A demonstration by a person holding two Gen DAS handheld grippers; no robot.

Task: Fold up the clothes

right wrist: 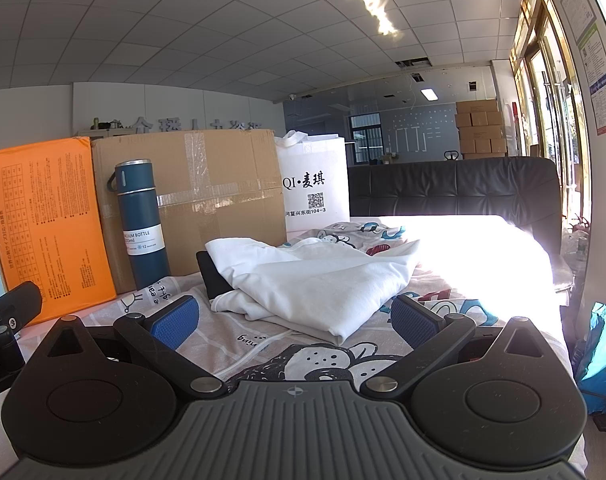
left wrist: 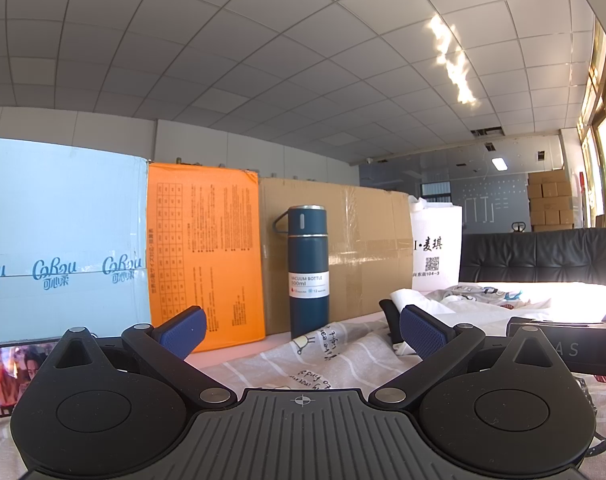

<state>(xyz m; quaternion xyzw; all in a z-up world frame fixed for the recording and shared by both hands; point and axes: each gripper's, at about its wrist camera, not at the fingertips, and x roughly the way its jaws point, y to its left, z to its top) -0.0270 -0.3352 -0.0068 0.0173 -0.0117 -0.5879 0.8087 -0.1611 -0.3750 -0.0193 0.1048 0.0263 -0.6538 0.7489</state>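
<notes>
A white garment [right wrist: 315,284] lies crumpled and partly folded on the cartoon-print sheet [right wrist: 323,360], just ahead of my right gripper [right wrist: 295,320]. That gripper is open and empty, its blue pads either side of the garment's near edge. A black object [right wrist: 213,276] sits under the garment's left side. In the left wrist view my left gripper [left wrist: 299,332] is open and empty, low over the sheet [left wrist: 303,360]. The white garment [left wrist: 415,300] shows only at the right, behind the right finger.
A blue vacuum bottle [left wrist: 307,272] stands ahead, also in the right wrist view [right wrist: 143,224]. Behind it stand an orange box [left wrist: 205,256], a cardboard box [right wrist: 207,196] and a white bag [right wrist: 317,184]. A phone [left wrist: 7,376] is at left. A black headboard [right wrist: 455,188] is behind.
</notes>
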